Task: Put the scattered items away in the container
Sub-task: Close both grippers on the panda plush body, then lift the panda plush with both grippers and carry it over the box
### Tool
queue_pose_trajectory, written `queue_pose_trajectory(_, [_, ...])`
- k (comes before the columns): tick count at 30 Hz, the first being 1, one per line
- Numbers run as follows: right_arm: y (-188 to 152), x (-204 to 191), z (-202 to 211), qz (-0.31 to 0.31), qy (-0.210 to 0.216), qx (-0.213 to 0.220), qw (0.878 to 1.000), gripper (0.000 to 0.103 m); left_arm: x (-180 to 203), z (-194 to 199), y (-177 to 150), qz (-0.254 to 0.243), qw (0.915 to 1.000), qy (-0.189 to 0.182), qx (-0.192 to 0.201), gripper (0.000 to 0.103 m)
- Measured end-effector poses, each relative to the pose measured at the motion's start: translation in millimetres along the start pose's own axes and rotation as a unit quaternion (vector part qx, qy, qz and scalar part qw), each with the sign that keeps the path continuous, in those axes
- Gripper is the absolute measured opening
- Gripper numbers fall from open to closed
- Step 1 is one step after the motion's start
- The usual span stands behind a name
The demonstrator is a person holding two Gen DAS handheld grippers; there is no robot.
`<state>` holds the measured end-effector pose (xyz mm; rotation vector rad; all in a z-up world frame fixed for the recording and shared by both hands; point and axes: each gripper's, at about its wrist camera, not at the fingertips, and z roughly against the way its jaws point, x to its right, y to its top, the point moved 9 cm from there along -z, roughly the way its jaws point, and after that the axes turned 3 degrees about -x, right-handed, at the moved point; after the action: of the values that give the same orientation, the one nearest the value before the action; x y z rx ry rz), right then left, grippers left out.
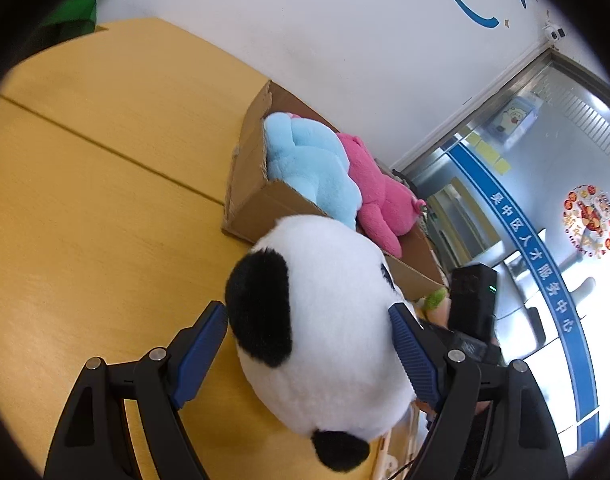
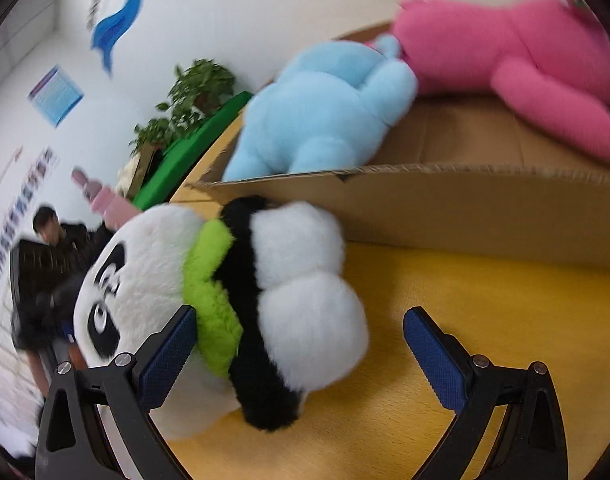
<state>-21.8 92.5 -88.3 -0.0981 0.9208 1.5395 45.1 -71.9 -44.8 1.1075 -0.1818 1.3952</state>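
Left wrist view: I see the panda plush (image 1: 321, 320) lying between the two blue ribbed pads of my left gripper (image 1: 309, 344). The far pad presses its white flank; whether the near pad touches the black ear I cannot tell, so I cannot call the grip closed. The cardboard box (image 1: 249, 184) lies at about 12 o'clock from this gripper, just beyond the panda's crown, and already holds a light blue plush (image 1: 305, 160) and a pink plush (image 1: 381, 196). Right wrist view: my right gripper (image 2: 301, 344) stands wide apart, and the panda's body sits toward its 10 o'clock pad with bare table (image 2: 485, 312) beside the other. Here the panda's long axis runs roughly from 9 to 3 o'clock, head to feet, with a green scarf (image 2: 209, 304) at the neck. The left gripper is, I judge, the nearer and better placed. The plush is soft, deep-piled and rounded; the box is stiff corrugated board with a ragged cut rim.
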Motion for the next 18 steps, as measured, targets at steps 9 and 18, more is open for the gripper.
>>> queue_pose_trajectory(9, [-0.6,-7.5,-23.1,-0.104,0.131,-0.022,0.986,0.087,4.8,-19.8,-3.3,0.008,0.9999,-0.003,-0.010,0.089])
queue_pose_trajectory(18, [-3.9,-22.1,-13.8,-0.079,0.137,0.004,0.987,0.063,19.2,-12.6,-13.9,-0.012,0.9996,0.007,-0.026,0.076])
